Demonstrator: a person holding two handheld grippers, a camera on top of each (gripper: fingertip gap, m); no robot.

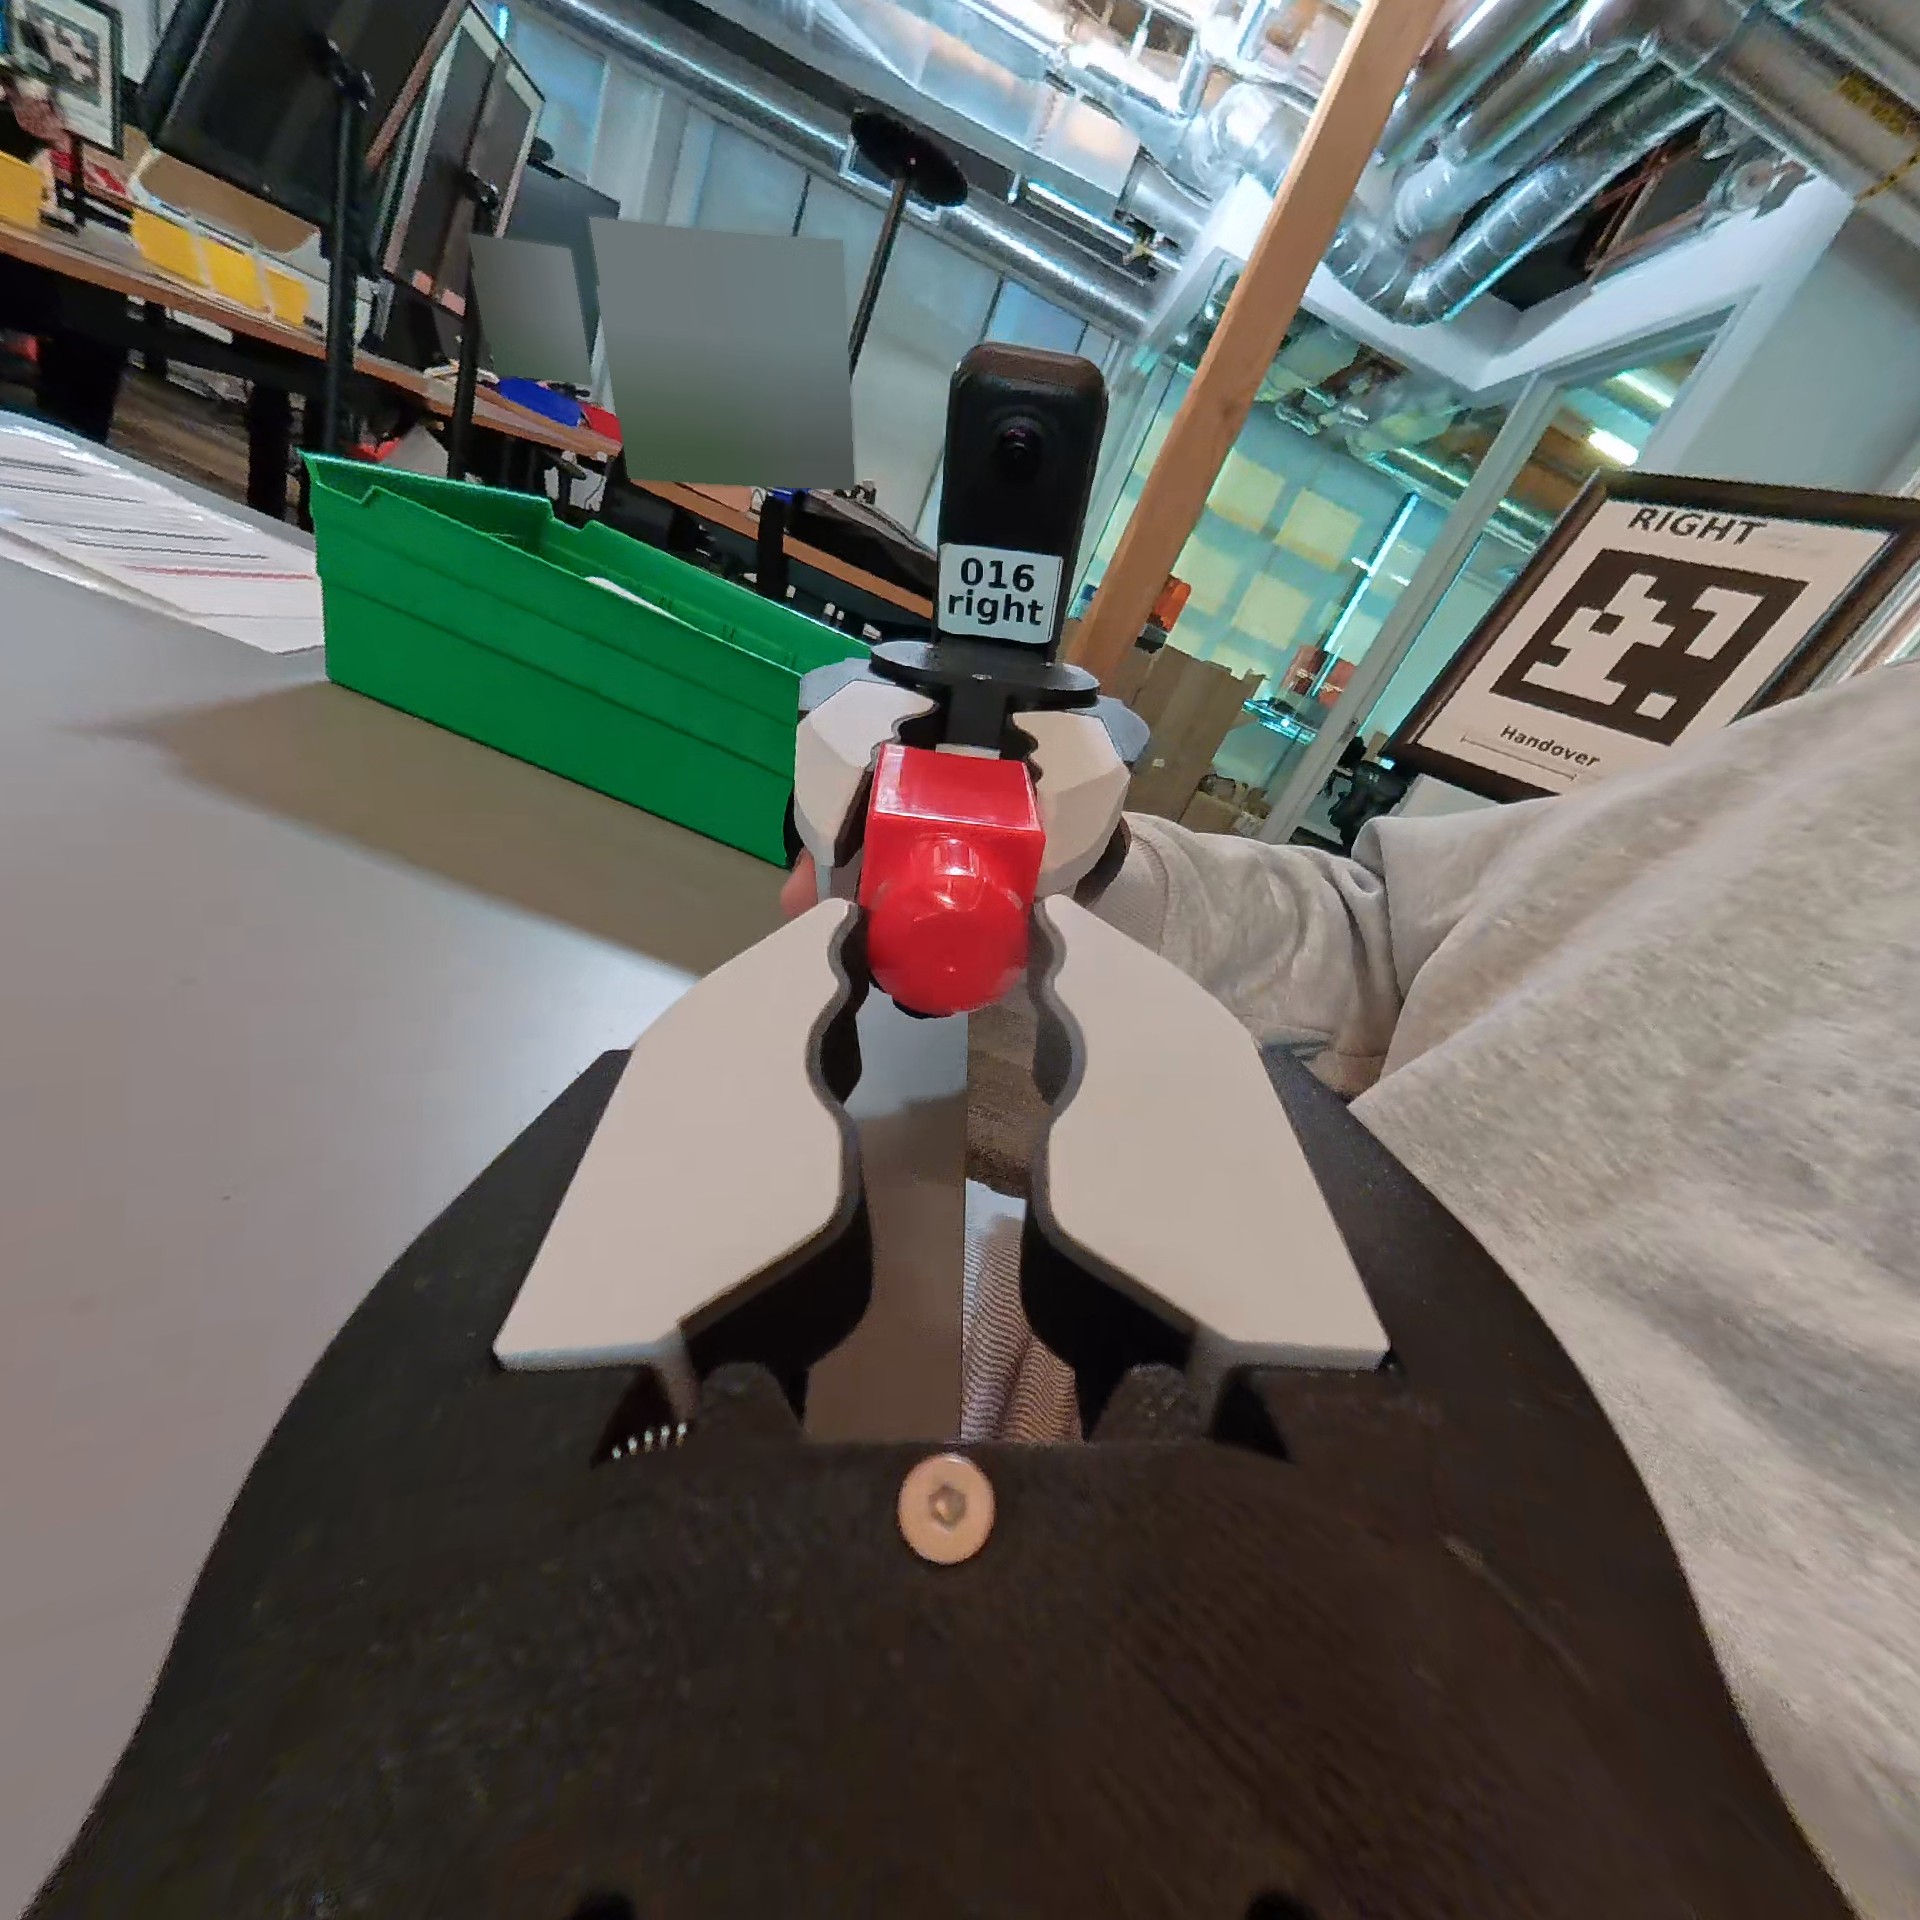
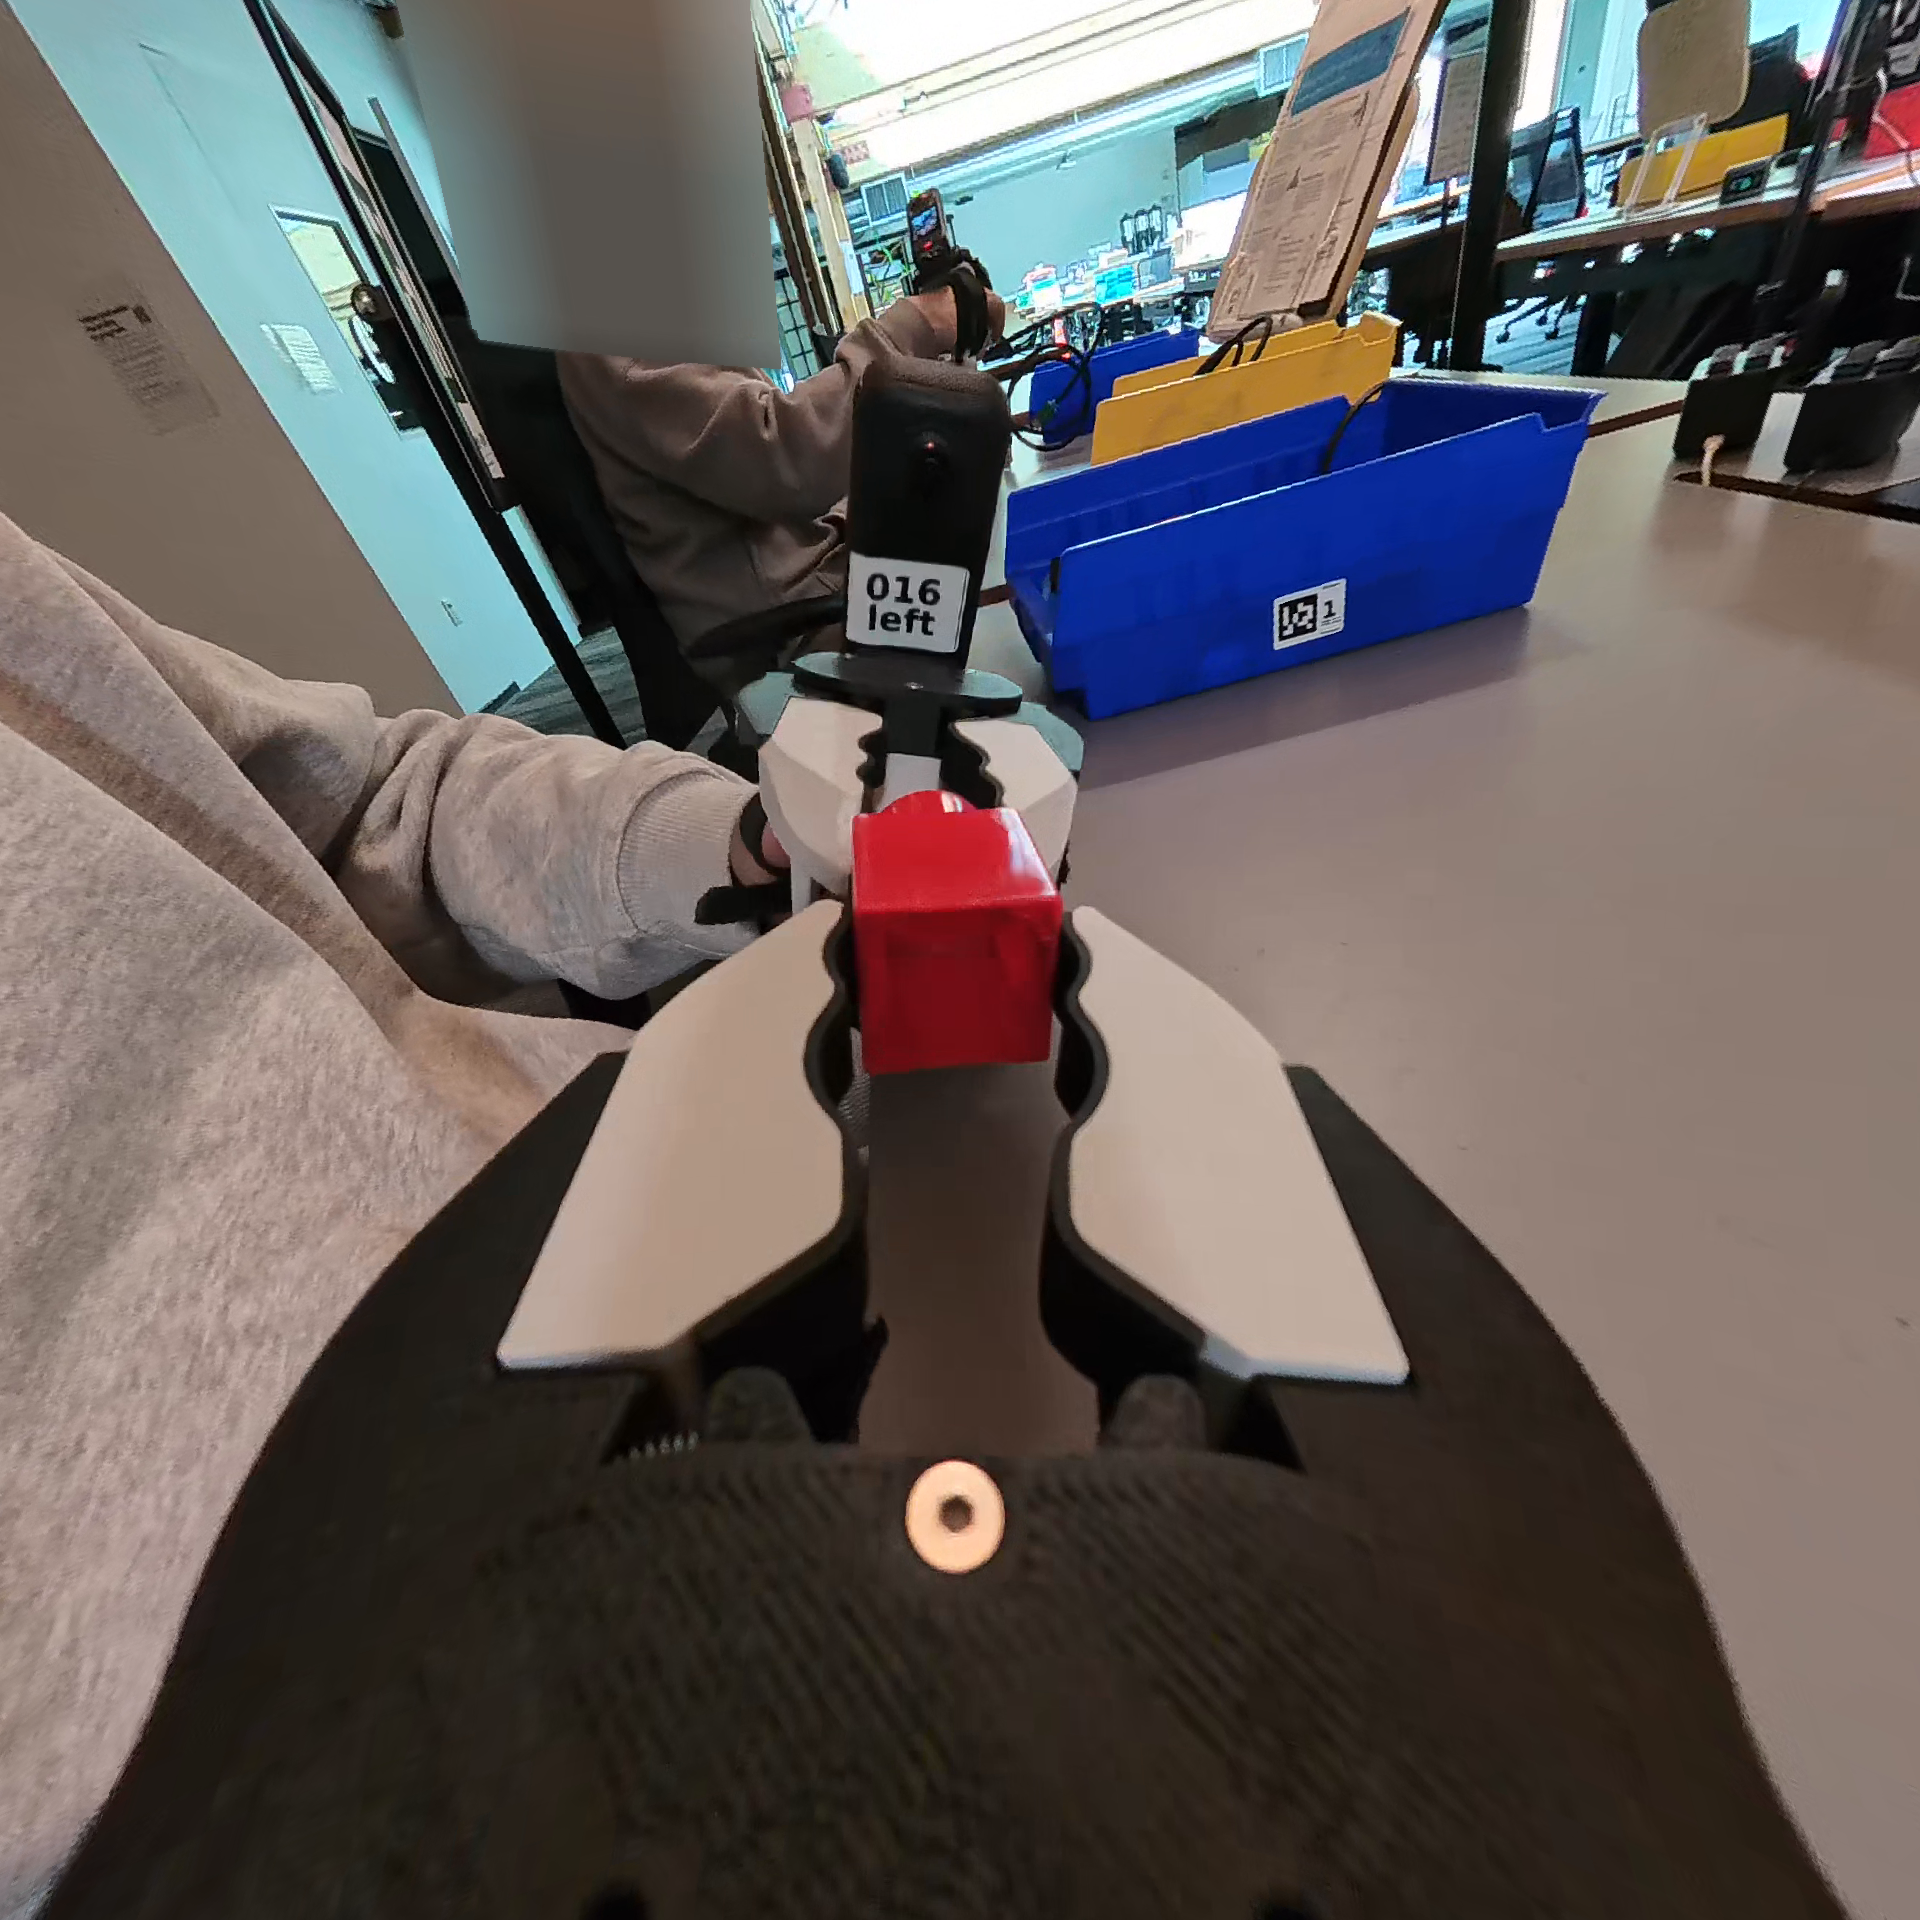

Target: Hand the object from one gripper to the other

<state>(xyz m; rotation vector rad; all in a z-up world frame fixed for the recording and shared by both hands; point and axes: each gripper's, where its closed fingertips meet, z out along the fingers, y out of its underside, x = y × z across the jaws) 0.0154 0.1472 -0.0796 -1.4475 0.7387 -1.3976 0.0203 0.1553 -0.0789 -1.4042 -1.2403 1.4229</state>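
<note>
A red object, a cube (image 1: 954, 805) with a rounded knob (image 1: 940, 940) on one end, is held in the air between both grippers. In the left wrist view my left gripper (image 1: 945, 925) is closed around the knob. The right gripper (image 1: 956, 800) faces it and holds the cube end. In the right wrist view my right gripper (image 2: 956, 935) is shut on the cube (image 2: 951, 977). The left gripper (image 2: 923, 821) sits just beyond it, with the knob (image 2: 930, 805) between its fingers. The grippers point at each other, tip to tip.
The grey table (image 1: 260, 1039) lies below. A green bin (image 1: 540, 644) stands at the back in the left wrist view. A blue bin (image 2: 1299, 540) and a yellow bin (image 2: 1247, 384) stand at the back right. A framed marker sign (image 1: 1652, 634) leans on the right. Grey sleeves (image 1: 1558, 1039) fill the near side. Only a small space, under 4 cm, lies between the two pairs of fingers.
</note>
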